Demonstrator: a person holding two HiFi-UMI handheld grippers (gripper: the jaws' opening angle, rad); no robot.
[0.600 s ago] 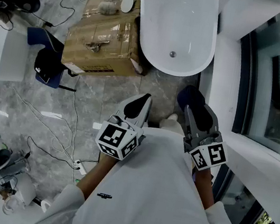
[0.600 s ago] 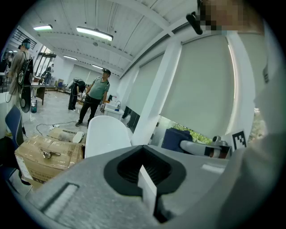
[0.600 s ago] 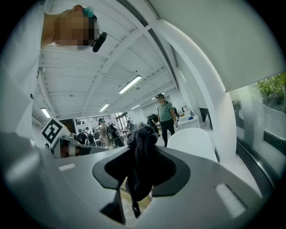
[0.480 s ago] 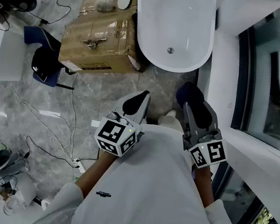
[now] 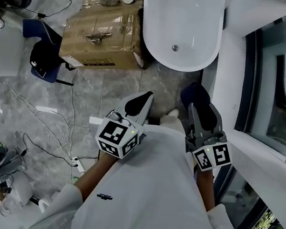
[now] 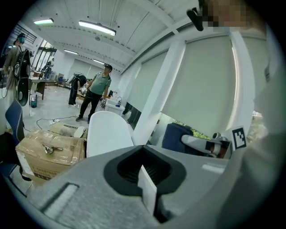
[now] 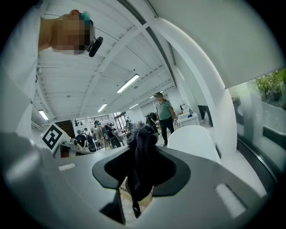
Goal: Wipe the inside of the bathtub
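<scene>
The white bathtub [image 5: 180,19] stands on the grey floor ahead of me, its drain [image 5: 175,48] at the near end. Both grippers are held close to my chest, short of the tub. My left gripper [image 5: 144,99] points at the floor with its jaws shut and nothing between them [image 6: 145,172]. My right gripper [image 5: 195,105] is shut on a dark blue cloth [image 5: 194,97], which bunches up out of the jaws [image 7: 142,147]. In the gripper views the tub [image 6: 107,132] [image 7: 194,138] lies beyond the jaws.
A cardboard box [image 5: 100,32] sits against the tub's left side, with a blue chair [image 5: 42,49] further left. Cables [image 5: 58,129] trail over the floor. A white sill and window [image 5: 259,77] run along the right. A person in a green shirt [image 6: 96,96] stands beyond the tub.
The head view has drifted slightly, and the tub sits a little higher in it. Both grippers stay near my chest, the cloth still in the right one.
</scene>
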